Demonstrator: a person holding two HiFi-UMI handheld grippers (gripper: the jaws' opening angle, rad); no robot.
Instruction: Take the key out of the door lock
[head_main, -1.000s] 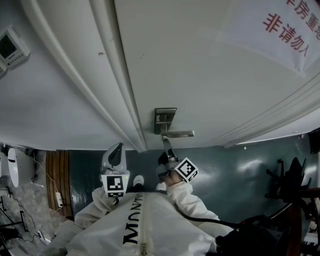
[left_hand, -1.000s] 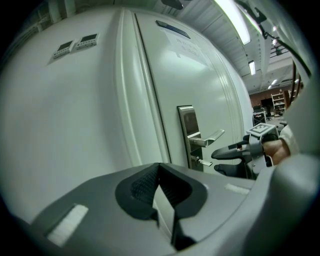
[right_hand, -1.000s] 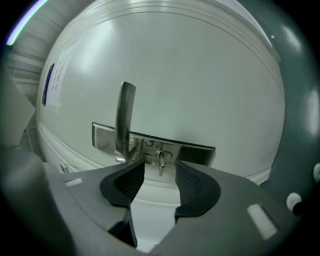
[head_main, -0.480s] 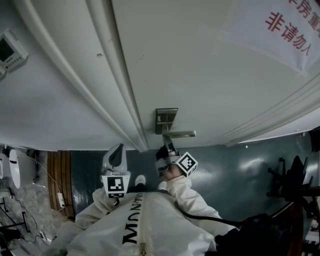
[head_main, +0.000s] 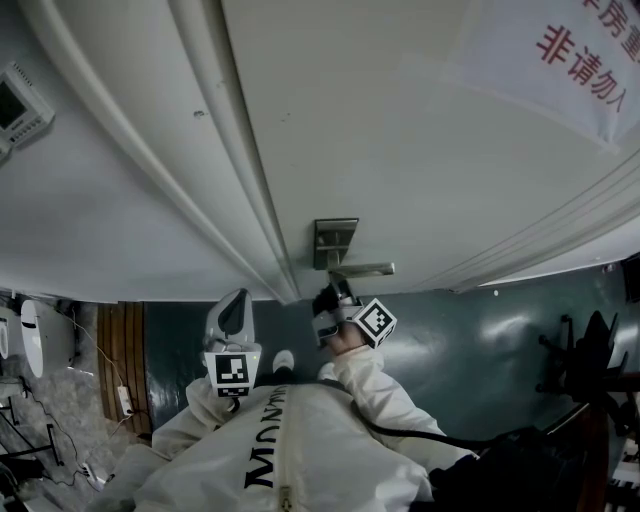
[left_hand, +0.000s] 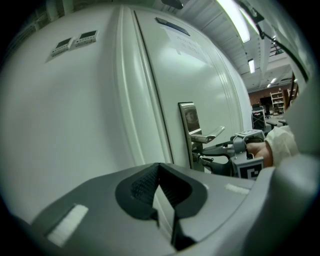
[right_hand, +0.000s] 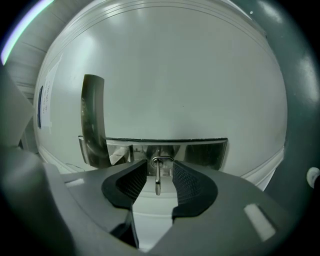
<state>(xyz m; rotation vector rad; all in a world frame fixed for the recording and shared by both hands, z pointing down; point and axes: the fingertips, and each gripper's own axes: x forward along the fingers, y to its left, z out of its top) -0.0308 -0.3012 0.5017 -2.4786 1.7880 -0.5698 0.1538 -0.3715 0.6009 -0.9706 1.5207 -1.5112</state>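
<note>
Stands close against a white door (head_main: 400, 130), in a white suit (head_main: 290, 455), as seen from the head view. Holds the right hand-held gripper (right_hand: 159, 175) up to the steel lock plate (right_hand: 200, 150), jaws fairly wide, one on each side of the key (right_hand: 157, 176). Key seated in the lock, just beneath the lever handle (head_main: 365, 269), sticking out toward the gripper, edge-on and upright in the right gripper view. A thin gap on either side of it, neither pad touching.

Holds the left hand-held gripper (head_main: 232, 318) lower and to the left, well apart from the lock, pointed toward the edge of the door and the white wall beside it. Jaws narrow there, ribbed pads all but together, nothing between them. From the left gripper view, the right one reaching in from the right, under the handle, with a bare hand (left_hand: 260, 150) behind its marker cube.

On the door, far right: a white sign (head_main: 570, 60) with red characters. On the wall at far left: a small control panel (head_main: 20, 95). Below: dark green floor (head_main: 470, 340).
</note>
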